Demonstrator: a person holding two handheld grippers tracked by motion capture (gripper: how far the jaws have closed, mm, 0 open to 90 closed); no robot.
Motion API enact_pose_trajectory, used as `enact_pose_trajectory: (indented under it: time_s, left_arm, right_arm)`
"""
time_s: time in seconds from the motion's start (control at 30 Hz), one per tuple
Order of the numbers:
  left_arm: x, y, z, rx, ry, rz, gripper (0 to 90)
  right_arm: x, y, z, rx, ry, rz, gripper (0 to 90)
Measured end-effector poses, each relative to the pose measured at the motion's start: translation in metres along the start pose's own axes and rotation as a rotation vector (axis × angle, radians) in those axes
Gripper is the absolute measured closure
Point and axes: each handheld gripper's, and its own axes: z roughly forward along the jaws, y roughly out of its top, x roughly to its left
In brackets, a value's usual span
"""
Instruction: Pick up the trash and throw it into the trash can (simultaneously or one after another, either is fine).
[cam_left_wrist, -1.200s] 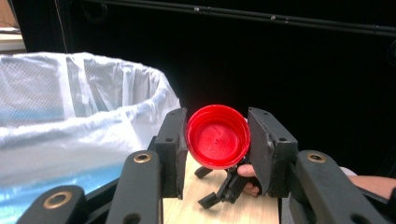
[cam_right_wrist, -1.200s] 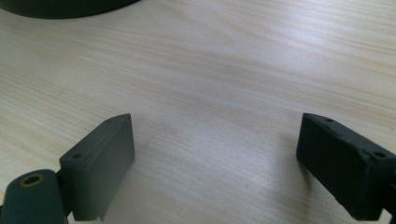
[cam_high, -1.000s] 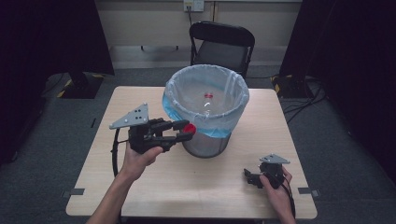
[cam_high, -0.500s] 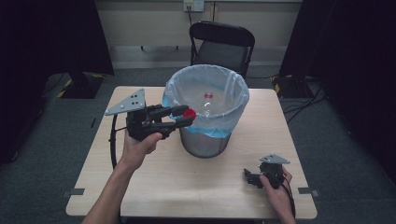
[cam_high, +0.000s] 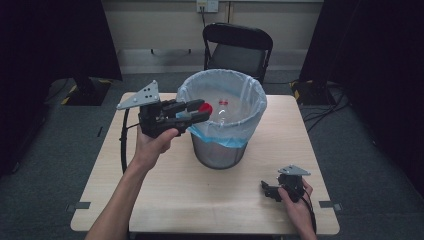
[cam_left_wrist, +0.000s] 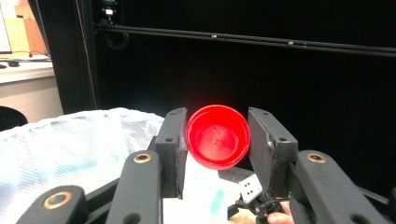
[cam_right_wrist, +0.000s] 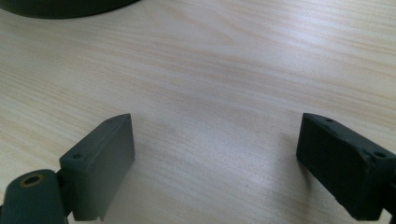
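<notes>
Red cap sits clamped between the two black jaws of the left gripper, held by its sides with the hollow underside turned toward the left gripper view. That view shows a smooth, glossy red inside with a thin rim and a faint mark at the centre; the lower edge of the cap is cut off behind the jaw pads, and its top face cannot be seen. In the high view the cap is a small red spot at the jaw tips, level with the near left rim of the bin, at or just over the edge of the liner; whether it is past the rim cannot be told. The bin is a mesh basket lined with a pale blue bag that folds over its rim. Something clear with a small red mark lies inside, too blurred to name. The bin stands near the middle of the table, with bare wood open on every side of it. The right gripper rests low on the table near the front right corner, well apart from the bin; in the right gripper view its jaws stand wide apart over bare wood with nothing between them. A black chair stands behind the table's far edge. Dark curtains close in both sides of the room.
</notes>
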Motion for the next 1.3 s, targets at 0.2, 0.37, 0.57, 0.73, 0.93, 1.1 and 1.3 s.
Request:
enact_pose_trajectory:
  time_s: [0.2, 0.37, 0.57, 0.73, 0.93, 1.1, 1.3]
  left_arm:
    - [0.009, 0.004, 0.004, 0.018, 0.023, 0.001, 59.2]
    - [0.017, 0.010, 0.009, 0.030, 0.040, 0.007, 59.2]
    - [0.024, 0.015, 0.015, 0.034, 0.044, -0.006, 59.2]
    - [0.033, 0.022, 0.019, 0.043, 0.066, -0.017, 59.2]
    - [0.039, 0.024, 0.027, 0.065, 0.101, -0.003, 59.2]
    - [0.044, 0.028, 0.038, 0.115, 0.112, 0.018, 59.2]
    - [0.044, 0.030, 0.046, 0.138, 0.106, 0.015, 59.0]
  right_arm:
    - [0.000, 0.000, 0.000, 0.000, 0.000, 0.000, 10.7]
    - [0.000, 0.000, 0.000, 0.000, 0.000, 0.000, 10.7]
    - [0.000, 0.000, 0.000, 0.000, 0.000, 0.000, 10.7]
    - [0.000, 0.000, 0.000, 0.000, 0.000, 0.000, 10.7]
    - [0.000, 0.000, 0.000, 0.000, 0.000, 0.000, 10.7]
    - [0.000, 0.000, 0.000, 0.000, 0.000, 0.000, 10.7]
    - [0.000, 0.000, 0.000, 0.000, 0.000, 0.000, 10.8]
